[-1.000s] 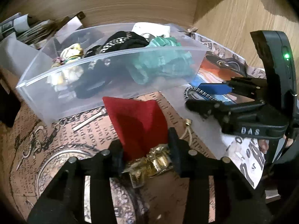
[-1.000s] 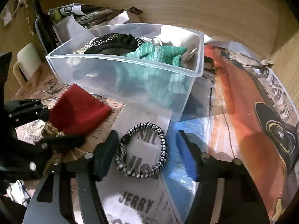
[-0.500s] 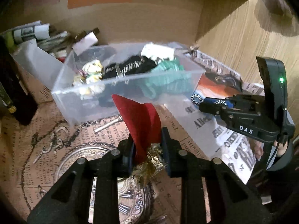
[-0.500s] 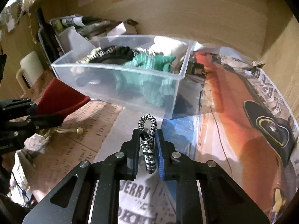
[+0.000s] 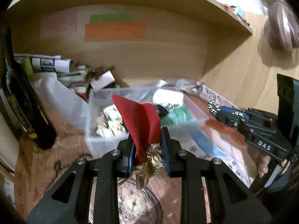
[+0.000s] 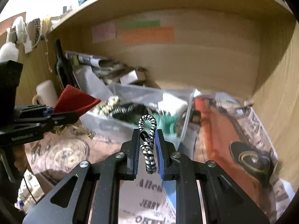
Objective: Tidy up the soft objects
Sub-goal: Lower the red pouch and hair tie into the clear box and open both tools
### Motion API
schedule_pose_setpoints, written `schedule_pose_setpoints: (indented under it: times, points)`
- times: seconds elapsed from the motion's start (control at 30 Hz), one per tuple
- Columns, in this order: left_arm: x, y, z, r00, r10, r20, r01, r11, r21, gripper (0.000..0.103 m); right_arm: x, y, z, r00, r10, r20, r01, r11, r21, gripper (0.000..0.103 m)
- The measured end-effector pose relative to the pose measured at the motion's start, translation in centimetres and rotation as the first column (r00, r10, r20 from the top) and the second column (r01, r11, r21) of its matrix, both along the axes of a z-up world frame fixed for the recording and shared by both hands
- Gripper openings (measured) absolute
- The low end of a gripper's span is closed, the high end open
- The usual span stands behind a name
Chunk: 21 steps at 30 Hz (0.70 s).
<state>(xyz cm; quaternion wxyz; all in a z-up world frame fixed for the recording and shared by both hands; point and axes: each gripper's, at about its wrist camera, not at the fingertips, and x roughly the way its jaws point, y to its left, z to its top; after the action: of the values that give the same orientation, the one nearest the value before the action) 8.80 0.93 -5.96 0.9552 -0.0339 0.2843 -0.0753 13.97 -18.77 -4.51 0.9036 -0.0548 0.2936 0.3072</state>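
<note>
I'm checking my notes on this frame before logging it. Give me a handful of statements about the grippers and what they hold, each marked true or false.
1. The left gripper is shut on the red felt pouch with gold trim. True.
2. The right gripper is open and empty. False: it is shut on the black-and-white braided elastic loop.
3. The clear plastic bin already holds a green knitted item. True.
4. The pouch lies inside the bin. False: it is held up in front of it.

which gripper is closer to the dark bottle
Left. The left gripper sits just right of the dark bottle; the right gripper is farther right, past the clear bin.
</note>
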Motion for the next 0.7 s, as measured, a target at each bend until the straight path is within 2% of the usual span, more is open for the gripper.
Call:
schedule_pose_setpoints:
  times: [0.27,0.43,0.7]
  points:
    - [4.1,1.1,1.2,1.000,0.021,0.014,-0.021,1.000,-0.006,0.025,2.4,2.1,0.7,0.999,0.006,0.033,-0.007,1.000,0.020,0.015]
    - [7.4,1.0,0.1,0.998,-0.027,-0.054,0.025,0.999,-0.041,0.025,4.9,3.7,0.0,1.000,0.011,0.018,-0.011,1.000,0.012,0.015]
    - [11.3,-0.1,-3.1,0.987,-0.054,-0.150,0.049,0.998,-0.037,0.026,8.1,5.1,-3.2,0.998,0.001,-0.059,-0.003,1.000,-0.026,0.017]
